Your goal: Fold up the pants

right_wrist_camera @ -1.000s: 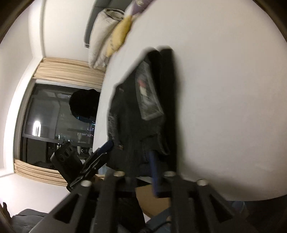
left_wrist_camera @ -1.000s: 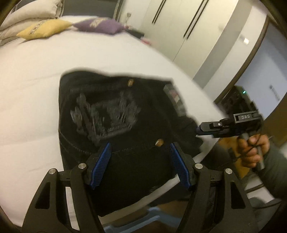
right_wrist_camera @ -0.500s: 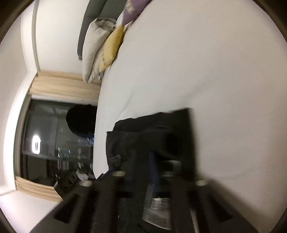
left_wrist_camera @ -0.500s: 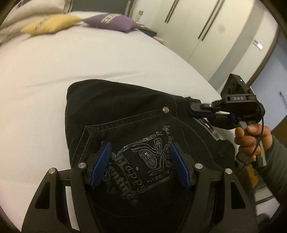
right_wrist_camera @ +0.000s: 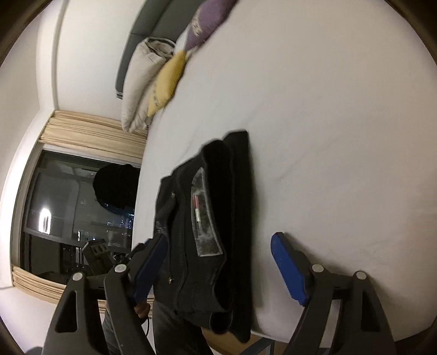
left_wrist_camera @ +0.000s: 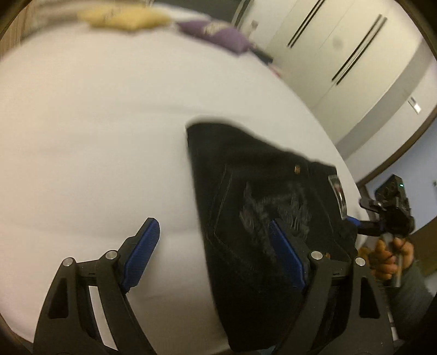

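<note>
Both claws stood open over folded black jeans on a white bed.

The left claw [left_wrist_camera: 213,254] was spread wide with nothing between its blue pads [left_wrist_camera: 140,252]; one pad hung over bare sheet, the other over the jeans' [left_wrist_camera: 254,218] printed back pocket. The right claw [right_wrist_camera: 221,265] was likewise open and empty, the folded stack lying between its two pads without a visible grip. The jeans sat at the near edge of the bed [right_wrist_camera: 327,123], folded into a thick bundle with a grey waistband label [right_wrist_camera: 203,215] facing up. Far from the jeans, at the head of the bed, lay a yellow cushion [right_wrist_camera: 166,79], a purple cushion [right_wrist_camera: 204,24] and a pale pillow [right_wrist_camera: 142,76].
</note>
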A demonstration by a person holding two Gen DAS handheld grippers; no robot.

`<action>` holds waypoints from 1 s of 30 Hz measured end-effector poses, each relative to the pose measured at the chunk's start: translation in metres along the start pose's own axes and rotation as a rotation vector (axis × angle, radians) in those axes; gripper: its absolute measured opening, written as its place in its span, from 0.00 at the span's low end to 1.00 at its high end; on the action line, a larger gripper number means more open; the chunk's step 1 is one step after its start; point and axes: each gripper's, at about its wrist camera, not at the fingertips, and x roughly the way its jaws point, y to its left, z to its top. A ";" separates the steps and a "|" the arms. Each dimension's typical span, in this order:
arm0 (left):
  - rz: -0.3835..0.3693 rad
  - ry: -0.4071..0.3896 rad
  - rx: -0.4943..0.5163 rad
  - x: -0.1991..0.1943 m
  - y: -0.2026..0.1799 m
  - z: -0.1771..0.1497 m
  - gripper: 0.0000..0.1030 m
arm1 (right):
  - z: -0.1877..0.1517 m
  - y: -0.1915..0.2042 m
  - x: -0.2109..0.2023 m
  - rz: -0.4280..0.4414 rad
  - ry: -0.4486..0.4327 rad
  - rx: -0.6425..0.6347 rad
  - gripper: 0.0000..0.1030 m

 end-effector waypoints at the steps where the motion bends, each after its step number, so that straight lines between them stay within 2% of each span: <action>1: -0.022 0.033 -0.013 0.010 0.002 -0.002 0.79 | 0.001 0.001 0.003 0.008 0.004 -0.001 0.78; 3: -0.009 0.064 -0.008 0.025 0.002 -0.004 0.80 | 0.003 0.004 0.008 0.009 0.026 -0.011 0.78; 6: -0.018 0.080 0.001 0.031 -0.003 0.001 0.80 | 0.006 0.015 0.025 -0.050 0.097 -0.052 0.78; 8: -0.013 0.089 0.010 0.032 -0.006 0.006 0.80 | 0.009 0.015 0.030 -0.081 0.119 -0.057 0.73; 9: -0.004 0.096 0.021 0.034 -0.008 0.008 0.77 | 0.011 0.016 0.033 -0.096 0.128 -0.054 0.66; 10: 0.002 0.108 0.034 0.036 -0.012 0.010 0.72 | 0.013 0.017 0.036 -0.123 0.138 -0.051 0.60; 11: -0.002 0.114 0.042 0.037 -0.014 0.012 0.58 | 0.014 0.018 0.038 -0.143 0.144 -0.057 0.56; 13: 0.020 0.125 0.065 0.038 -0.022 0.015 0.54 | 0.014 0.022 0.041 -0.194 0.157 -0.095 0.44; 14: 0.034 0.127 0.079 0.038 -0.027 0.016 0.50 | 0.013 0.023 0.042 -0.212 0.157 -0.107 0.42; 17: 0.059 0.124 0.107 0.034 -0.036 0.018 0.33 | 0.011 0.029 0.040 -0.248 0.139 -0.153 0.31; 18: 0.061 0.122 0.116 0.033 -0.039 0.019 0.24 | 0.009 0.034 0.040 -0.265 0.130 -0.178 0.26; 20: 0.063 0.111 0.136 0.025 -0.044 0.020 0.18 | 0.003 0.053 0.040 -0.325 0.104 -0.275 0.22; 22: 0.077 0.099 0.146 0.019 -0.048 0.022 0.16 | -0.003 0.071 0.041 -0.381 0.083 -0.367 0.19; 27: 0.066 0.031 0.149 -0.007 -0.058 0.037 0.16 | -0.002 0.106 0.027 -0.402 0.023 -0.472 0.18; 30: 0.090 -0.022 0.185 -0.024 -0.066 0.052 0.16 | 0.006 0.129 0.022 -0.433 -0.030 -0.554 0.18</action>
